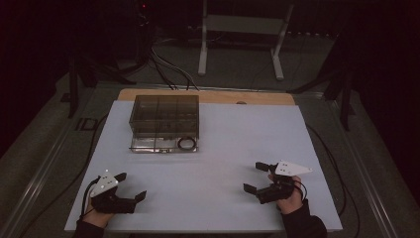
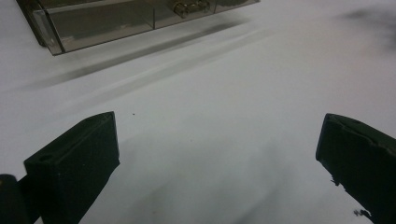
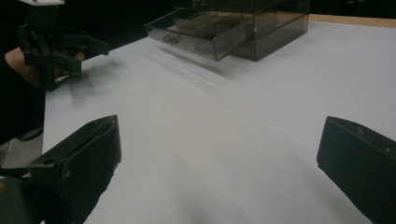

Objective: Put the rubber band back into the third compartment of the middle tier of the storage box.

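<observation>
Your landmark was the smoky clear drawer box (image 1: 165,115), which stood toward the far left of the white table (image 1: 237,134), with its bottom drawer (image 1: 163,144) pulled out toward you. In the drawer's right compartment lay a dark ring (image 1: 187,143), the thing nearest your reach. Your left gripper (image 1: 131,186) rested near the table's front edge, on your side of the box and a little to its left, jaws spread wide and gripping nothing. Your right gripper (image 1: 253,176) sat well to the right of the box and also nearer you, jaws likewise parted and empty. The relation that mattered was this: the drawer lay ahead of the left gripper and slightly to its right, while from the right gripper it lay far across the table on a diagonal. So I judged the left hand the nearer one, though neither was close. The drawer's long axis ran across the table, left to right, parallel to the box front. In the left gripper view the drawer front (image 2: 100,28) showed at the top, bare table between it and your jaws.
</observation>
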Tool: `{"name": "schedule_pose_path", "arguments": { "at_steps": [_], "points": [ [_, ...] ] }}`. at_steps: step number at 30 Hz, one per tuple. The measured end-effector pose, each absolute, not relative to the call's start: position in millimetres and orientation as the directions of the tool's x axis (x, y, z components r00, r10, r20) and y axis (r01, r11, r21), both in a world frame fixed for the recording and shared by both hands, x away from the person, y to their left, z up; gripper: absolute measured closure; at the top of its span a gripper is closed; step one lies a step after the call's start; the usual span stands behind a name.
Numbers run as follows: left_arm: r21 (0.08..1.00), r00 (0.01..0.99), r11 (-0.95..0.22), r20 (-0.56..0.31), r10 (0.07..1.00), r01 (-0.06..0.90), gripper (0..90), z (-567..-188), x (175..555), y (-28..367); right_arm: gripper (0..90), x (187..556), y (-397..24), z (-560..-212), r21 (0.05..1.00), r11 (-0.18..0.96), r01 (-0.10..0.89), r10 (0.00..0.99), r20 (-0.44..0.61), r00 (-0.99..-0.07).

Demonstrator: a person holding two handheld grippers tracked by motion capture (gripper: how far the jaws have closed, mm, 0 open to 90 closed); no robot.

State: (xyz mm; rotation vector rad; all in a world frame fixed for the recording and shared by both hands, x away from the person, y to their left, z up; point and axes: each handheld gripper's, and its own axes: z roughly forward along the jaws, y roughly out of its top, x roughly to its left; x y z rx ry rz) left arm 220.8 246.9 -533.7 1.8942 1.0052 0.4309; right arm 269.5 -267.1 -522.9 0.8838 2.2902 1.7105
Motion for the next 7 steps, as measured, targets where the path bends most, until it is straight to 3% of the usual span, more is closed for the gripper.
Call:
{"name": "schedule_pose_path", "arguments": {
  "at_steps": [7],
  "points": [
    [0.846, 0.609, -0.260, -0.094, 0.788, 0.466, 0.2, -534.7, 221.4, 244.5, 0.0, 269.6, -266.1, -523.0, 0.914, 0.180, 0.364, 0.533, 0.220, -0.817]
  ]
}}
